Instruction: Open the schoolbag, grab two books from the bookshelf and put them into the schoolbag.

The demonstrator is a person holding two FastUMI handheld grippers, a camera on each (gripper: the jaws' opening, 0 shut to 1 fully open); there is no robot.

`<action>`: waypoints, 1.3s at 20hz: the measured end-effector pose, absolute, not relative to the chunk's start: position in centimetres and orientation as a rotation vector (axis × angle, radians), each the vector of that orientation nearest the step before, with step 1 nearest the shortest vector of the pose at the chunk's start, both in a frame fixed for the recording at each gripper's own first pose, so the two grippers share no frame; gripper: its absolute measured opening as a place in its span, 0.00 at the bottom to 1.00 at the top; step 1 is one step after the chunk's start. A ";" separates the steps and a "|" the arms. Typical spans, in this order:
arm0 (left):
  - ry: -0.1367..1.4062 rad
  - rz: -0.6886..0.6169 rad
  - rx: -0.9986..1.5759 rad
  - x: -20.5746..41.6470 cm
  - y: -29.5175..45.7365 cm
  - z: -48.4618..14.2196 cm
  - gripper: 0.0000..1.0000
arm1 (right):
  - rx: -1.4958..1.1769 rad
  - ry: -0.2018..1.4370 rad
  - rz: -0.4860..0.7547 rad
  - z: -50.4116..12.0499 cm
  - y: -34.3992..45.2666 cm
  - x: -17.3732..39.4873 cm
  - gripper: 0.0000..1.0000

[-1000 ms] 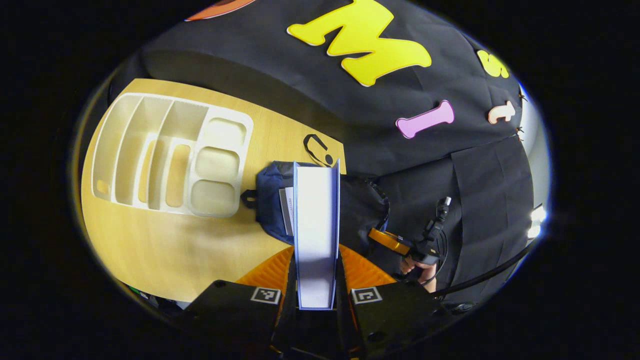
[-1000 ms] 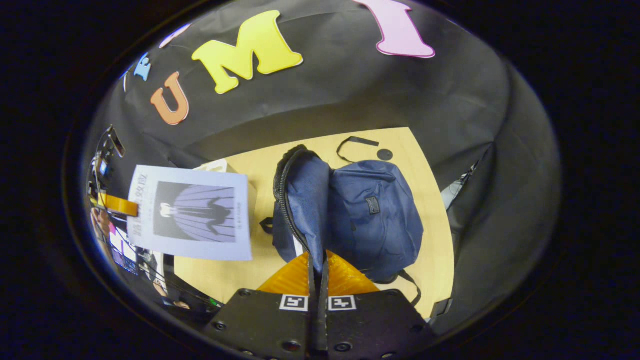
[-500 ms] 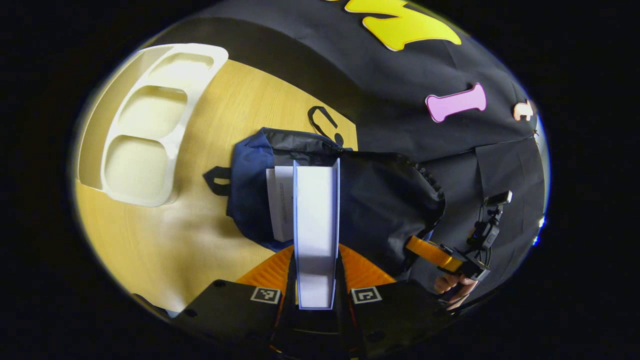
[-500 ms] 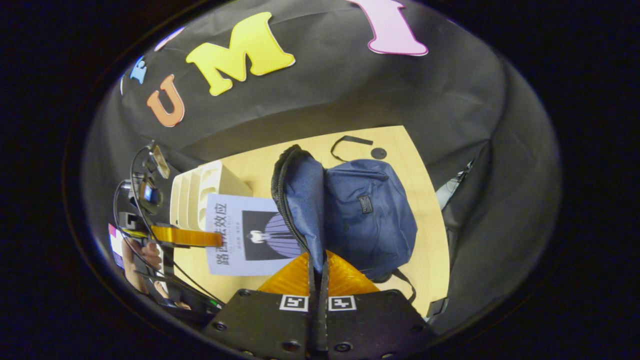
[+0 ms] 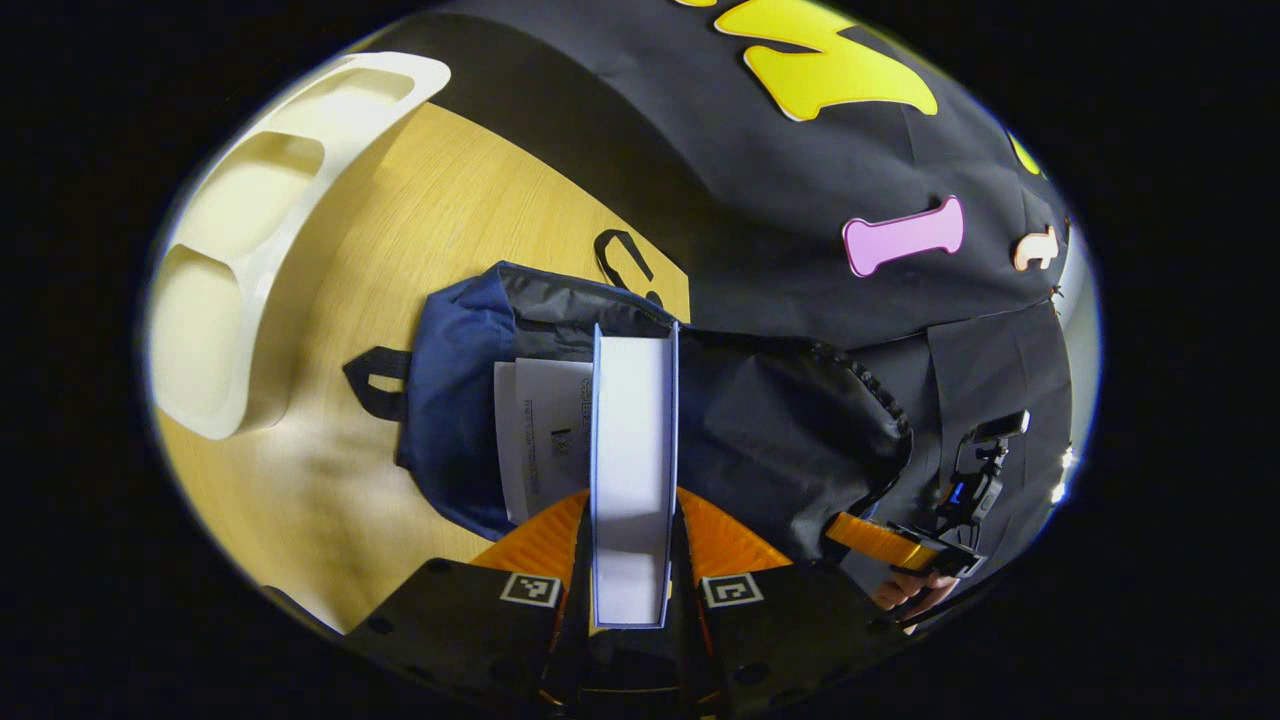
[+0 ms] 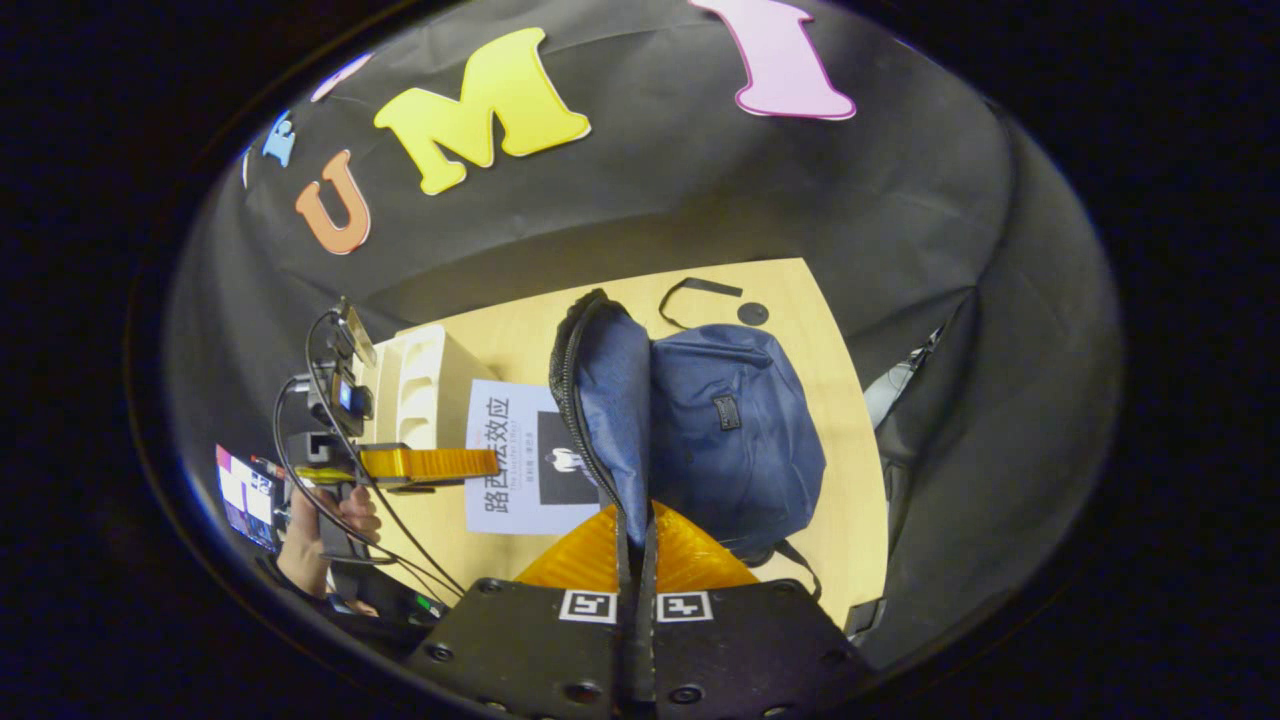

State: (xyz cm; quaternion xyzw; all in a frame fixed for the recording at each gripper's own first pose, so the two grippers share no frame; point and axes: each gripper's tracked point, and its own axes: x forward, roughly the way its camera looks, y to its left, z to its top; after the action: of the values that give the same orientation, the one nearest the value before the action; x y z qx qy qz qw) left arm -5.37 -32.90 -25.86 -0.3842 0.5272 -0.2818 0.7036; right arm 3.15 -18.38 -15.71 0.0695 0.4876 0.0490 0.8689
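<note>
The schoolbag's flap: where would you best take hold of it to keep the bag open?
By its zipper edge, from the side away from the book. The right gripper does so: the thin rim fits between its fingers, leaving the mouth free.

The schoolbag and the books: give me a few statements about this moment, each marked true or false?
1. The left gripper is shut on a book. True.
2. The schoolbag is zipped closed. False: the right gripper holds its flap up, so the mouth gapes.
3. Another book already lies inside the bag. True.
4. The white bookshelf still holds several books. False: the compartments that show are bare.
5. The schoolbag hangs from the wall. False: it lies on the wooden table.
</note>
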 end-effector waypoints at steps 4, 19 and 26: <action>1.126 -0.627 -0.888 -4.6 -34.2 -26.8 0.37 | 0.125 1.027 0.123 -15.5 -17.6 3.6 0.00; 1.166 -0.698 -1.075 -3.7 -41.0 -32.4 0.37 | 0.072 1.060 0.165 -15.7 -15.0 5.2 0.00; 1.253 -0.623 -0.963 -4.1 -40.2 -34.5 0.48 | 0.077 1.076 0.170 -16.2 -14.9 5.2 0.00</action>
State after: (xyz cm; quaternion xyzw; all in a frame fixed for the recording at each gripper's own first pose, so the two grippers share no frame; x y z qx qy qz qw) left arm -4.09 -40.17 -34.46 -0.4258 0.5539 -0.2755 0.6603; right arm 5.17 -14.87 -16.21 0.0365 0.5116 0.0809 0.8546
